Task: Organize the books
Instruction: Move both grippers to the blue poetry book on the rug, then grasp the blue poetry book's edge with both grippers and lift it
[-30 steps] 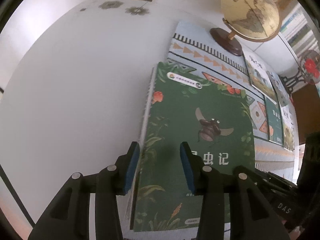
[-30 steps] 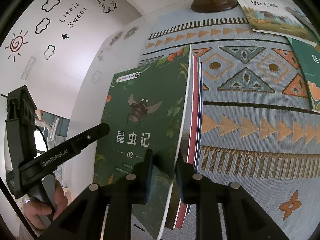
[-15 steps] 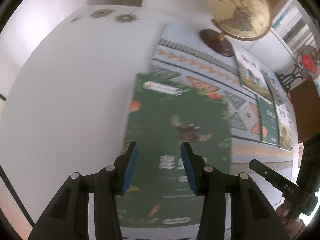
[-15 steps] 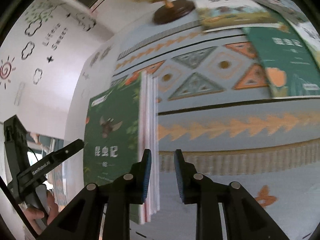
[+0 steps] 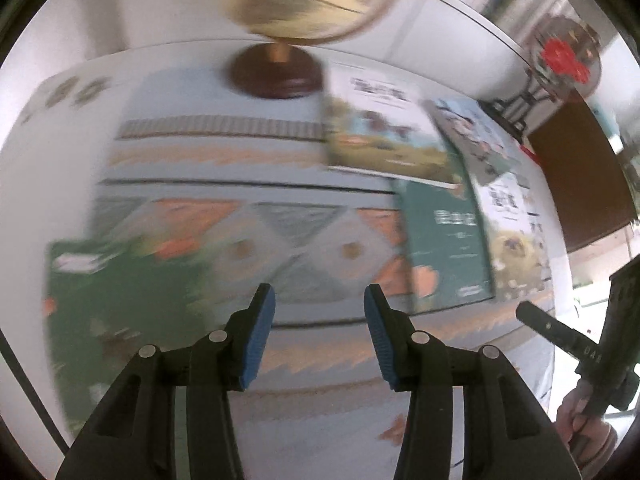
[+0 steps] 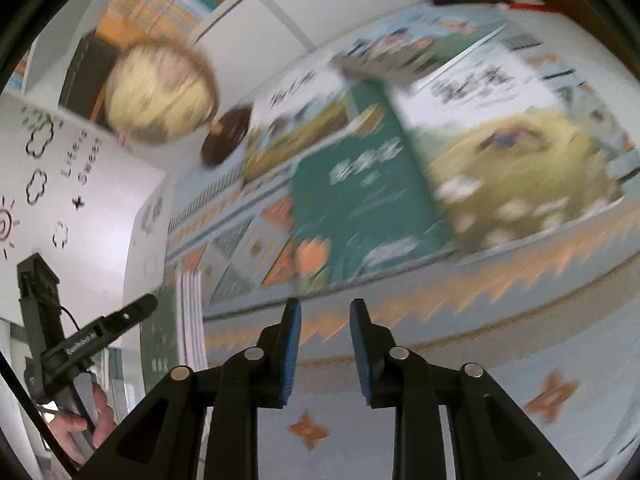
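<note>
Both views are motion-blurred. A stack topped by a dark green insect book (image 5: 124,300) lies at the left of the patterned cloth (image 5: 280,184); its page edges show in the right wrist view (image 6: 188,312). Several more books lie spread at the right: a teal-green one (image 5: 444,240) (image 6: 360,200), a yellow-green one (image 5: 516,248) (image 6: 516,168), a landscape one (image 5: 380,136) (image 6: 296,124). My left gripper (image 5: 318,300) is open and empty over the cloth's middle. My right gripper (image 6: 325,312) is open and empty, in front of the teal-green book.
A globe (image 5: 300,0) on a dark round base (image 5: 276,74) stands at the back of the cloth; it also shows in the right wrist view (image 6: 160,96). A white wall with drawings (image 6: 52,184) is at the left. A dark brown surface (image 5: 580,184) lies at the right.
Both grippers have let go of the green stack and swung right toward the spread books. The right jaws have opened wider. The stack now lies flat at the left.
</note>
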Motion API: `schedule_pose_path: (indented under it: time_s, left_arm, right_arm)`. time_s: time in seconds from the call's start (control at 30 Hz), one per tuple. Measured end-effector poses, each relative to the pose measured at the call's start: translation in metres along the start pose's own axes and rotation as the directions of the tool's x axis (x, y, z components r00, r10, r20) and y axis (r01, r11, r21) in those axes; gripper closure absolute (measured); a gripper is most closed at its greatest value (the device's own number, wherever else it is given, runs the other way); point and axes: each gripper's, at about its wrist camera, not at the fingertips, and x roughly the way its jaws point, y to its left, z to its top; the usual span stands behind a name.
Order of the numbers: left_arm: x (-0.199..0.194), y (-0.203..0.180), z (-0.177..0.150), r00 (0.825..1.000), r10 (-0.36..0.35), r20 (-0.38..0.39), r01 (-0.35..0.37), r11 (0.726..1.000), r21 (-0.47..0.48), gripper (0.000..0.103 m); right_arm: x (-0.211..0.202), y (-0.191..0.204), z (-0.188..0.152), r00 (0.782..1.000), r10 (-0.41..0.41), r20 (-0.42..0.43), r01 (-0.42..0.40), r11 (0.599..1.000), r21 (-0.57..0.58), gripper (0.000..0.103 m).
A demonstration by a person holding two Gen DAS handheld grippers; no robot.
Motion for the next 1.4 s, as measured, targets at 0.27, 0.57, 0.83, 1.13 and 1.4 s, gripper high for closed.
schedule_pose_path:
  time_s: [0.27, 0.57, 0.83, 1.13, 1.4]
  left_arm:
    - [0.067, -0.101, 0.065, 0.996, -0.08, -0.029, 0.083, 0.99, 0.111, 0.059]
    - [0.135, -0.177, 0.179, 0.993, -0.114, 0.008, 0.107, 0.954, 0.28, 0.05]
    - [0.2, -0.187, 0.254, 0.999, -0.051, -0.002, 0.049, 0.951, 0.305, 0.044]
    - [0.218, -0.211, 0.237, 0.991, -0.101, -0.086, 0.129, 0.89, 0.437, 0.035]
    - [0.185, -0.203, 0.206, 0.973, -0.186, -0.135, 0.227, 0.877, 0.423, 0.035]
  right_arm:
    - [-0.03, -0.08, 0.08, 0.994, 0.002, 0.114, -0.013, 0.995, 0.099, 0.071]
    - [0.003, -0.114, 0.158, 0.974, 0.057, 0.221, -0.106, 0.971, 0.215, 0.068]
    - [0.05, -0.111, 0.172, 0.98, 0.021, 0.2, -0.063, 0.977, 0.203, 0.067]
    - [0.063, -0.112, 0.183, 0.97, 0.069, 0.235, -0.113, 0.978, 0.177, 0.061]
    - [0.05, -0.128, 0.182, 0.969, 0.067, 0.236, -0.117, 0.972, 0.203, 0.058]
